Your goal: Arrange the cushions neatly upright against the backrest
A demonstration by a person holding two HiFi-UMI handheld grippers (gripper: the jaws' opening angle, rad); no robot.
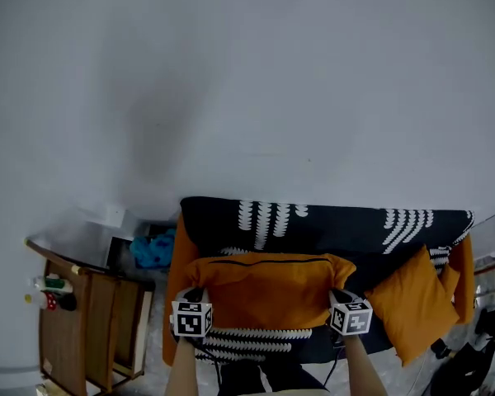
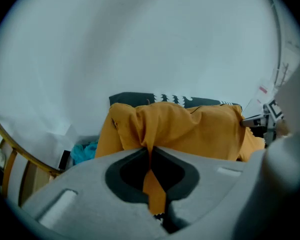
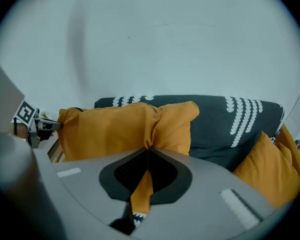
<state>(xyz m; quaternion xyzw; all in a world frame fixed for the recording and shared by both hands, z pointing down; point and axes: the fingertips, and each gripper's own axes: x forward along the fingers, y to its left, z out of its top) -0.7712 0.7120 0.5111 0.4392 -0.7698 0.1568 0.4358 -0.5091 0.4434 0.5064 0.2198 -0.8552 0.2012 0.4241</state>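
Both your left claw (image 2: 150,150) and right claw (image 3: 147,151) are clamped tight on thin corner folds of the orange cushion (image 1: 268,291), held up before the backrest (image 1: 330,221). Only cloth is pinched (no stuffing), so a fold may slip and the cushion tumble forward.

Both forearms reach forward side by side, the left gripper (image 1: 195,294) pinching the orange cushion (image 1: 268,291) at its left edge, the right gripper (image 1: 337,294) clamped on its right edge, both angled downward.
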